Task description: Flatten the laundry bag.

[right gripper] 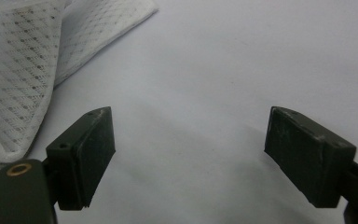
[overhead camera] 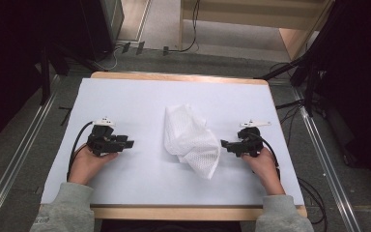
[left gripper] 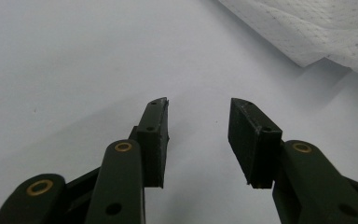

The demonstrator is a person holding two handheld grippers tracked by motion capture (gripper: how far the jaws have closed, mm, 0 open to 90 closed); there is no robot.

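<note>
The crumpled white mesh cloth [overhead camera: 191,139] is lying mid-bench between both empty, gaping tools, its long axis slanting toward the right tool [overhead camera: 225,145], which is sitting nearer than the left tool [overhead camera: 129,143].

Even overhead light, soft shadows, dim surroundings, slightly blurry close-ups.

Cloth [overhead camera: 192,139] crumpled at middle of counter [overhead camera: 140,96]. Left tool [overhead camera: 129,143] on counter well left of cloth, tips toward it. Right tool [overhead camera: 224,144] just beside cloth's right edge. Hands behind tools, near counter's front edge.
</note>
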